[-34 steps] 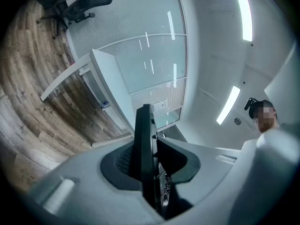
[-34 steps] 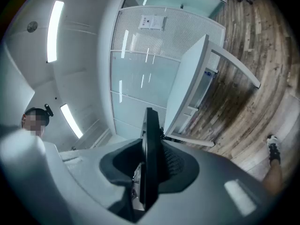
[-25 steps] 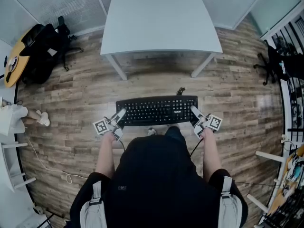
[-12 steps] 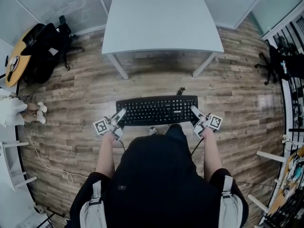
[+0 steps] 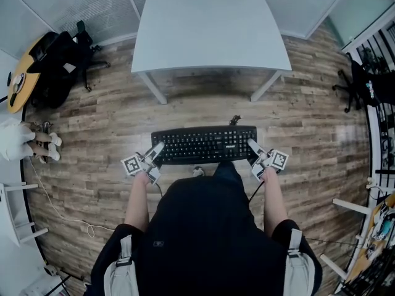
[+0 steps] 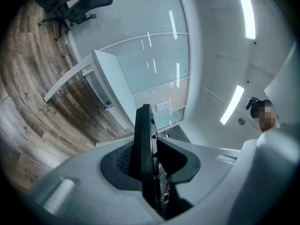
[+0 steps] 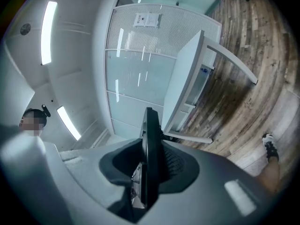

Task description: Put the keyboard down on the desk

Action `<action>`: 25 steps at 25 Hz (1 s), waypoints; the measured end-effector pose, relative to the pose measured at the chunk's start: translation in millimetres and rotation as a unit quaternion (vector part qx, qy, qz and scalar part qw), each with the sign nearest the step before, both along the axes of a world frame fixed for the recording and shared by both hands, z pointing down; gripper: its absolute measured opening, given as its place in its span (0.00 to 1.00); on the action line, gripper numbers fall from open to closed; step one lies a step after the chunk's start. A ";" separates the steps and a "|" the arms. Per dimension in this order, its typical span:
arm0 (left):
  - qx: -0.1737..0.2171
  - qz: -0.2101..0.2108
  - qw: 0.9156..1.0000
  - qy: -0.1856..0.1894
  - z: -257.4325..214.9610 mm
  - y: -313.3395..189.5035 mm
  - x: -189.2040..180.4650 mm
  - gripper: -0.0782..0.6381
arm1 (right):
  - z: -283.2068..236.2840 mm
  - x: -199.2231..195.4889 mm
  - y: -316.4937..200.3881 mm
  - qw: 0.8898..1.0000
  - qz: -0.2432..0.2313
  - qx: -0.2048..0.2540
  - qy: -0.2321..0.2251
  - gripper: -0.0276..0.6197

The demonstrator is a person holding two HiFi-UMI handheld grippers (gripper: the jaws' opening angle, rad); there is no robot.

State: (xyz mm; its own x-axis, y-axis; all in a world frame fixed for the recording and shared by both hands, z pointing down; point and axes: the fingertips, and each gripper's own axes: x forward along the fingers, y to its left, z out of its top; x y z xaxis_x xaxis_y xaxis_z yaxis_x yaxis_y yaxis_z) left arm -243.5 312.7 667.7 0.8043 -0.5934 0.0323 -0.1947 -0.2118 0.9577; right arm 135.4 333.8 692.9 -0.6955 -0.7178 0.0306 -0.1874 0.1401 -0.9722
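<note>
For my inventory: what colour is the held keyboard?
The keyboard is black; clearest in the head view.

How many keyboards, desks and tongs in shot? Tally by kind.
keyboard: 1
desk: 1
tongs: 2 (left tongs, right tongs, each clamped on one end of the keyboard)
total: 4
</note>
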 end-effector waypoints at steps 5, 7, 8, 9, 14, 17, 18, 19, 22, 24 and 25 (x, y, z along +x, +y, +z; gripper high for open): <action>0.005 -0.004 1.000 0.003 -2.4 2.7 -0.1 0.25 | 0.0 -0.6 -1.6 1.000 -0.002 0.009 0.003 0.21; 0.005 -0.007 1.000 0.003 -1.7 0.0 0.6 0.25 | -0.1 0.9 -5.7 1.000 -0.008 0.016 0.007 0.21; 0.005 -0.008 1.000 0.003 -0.9 -0.8 0.5 0.25 | 0.0 1.0 -6.7 1.000 -0.011 0.018 0.009 0.21; 0.006 -0.009 1.000 0.002 0.2 -1.3 0.3 0.25 | -0.2 0.7 -7.2 1.000 -0.013 0.020 0.010 0.21; 0.010 -0.011 1.000 0.005 4.1 0.3 2.1 0.25 | 0.8 0.5 -7.8 0.999 -0.016 0.030 0.009 0.21; 0.014 -0.013 1.000 0.002 2.8 -7.0 4.3 0.25 | -3.1 3.2 -17.0 0.999 -0.020 0.036 0.011 0.21; 0.016 -0.013 1.000 0.002 2.4 -8.2 4.8 0.25 | -3.9 3.7 -18.4 0.999 -0.020 0.036 0.011 0.21; 0.018 -0.013 1.000 0.002 2.1 -7.2 4.6 0.25 | -4.6 3.2 -17.6 0.999 -0.020 0.036 0.010 0.21; 0.017 -0.017 1.000 0.005 0.8 -8.2 6.7 0.25 | -5.3 6.1 -21.4 0.999 -0.020 0.035 0.013 0.21; 0.016 -0.020 1.000 0.003 -2.1 -23.1 15.3 0.25 | -7.1 14.9 -37.6 0.999 -0.025 0.034 0.017 0.21; 0.012 -0.021 1.000 0.002 -2.8 -36.1 23.3 0.25 | -7.7 22.3 -51.3 0.999 -0.027 0.032 0.017 0.21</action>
State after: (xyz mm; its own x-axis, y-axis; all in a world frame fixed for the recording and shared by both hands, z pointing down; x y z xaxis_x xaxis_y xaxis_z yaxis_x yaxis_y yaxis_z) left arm -220.2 276.6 664.9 0.7792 -0.6267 0.0141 -0.1995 -0.2266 0.9534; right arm 157.8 282.5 685.2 -0.7324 -0.6809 0.0088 -0.2098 0.2134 -0.9542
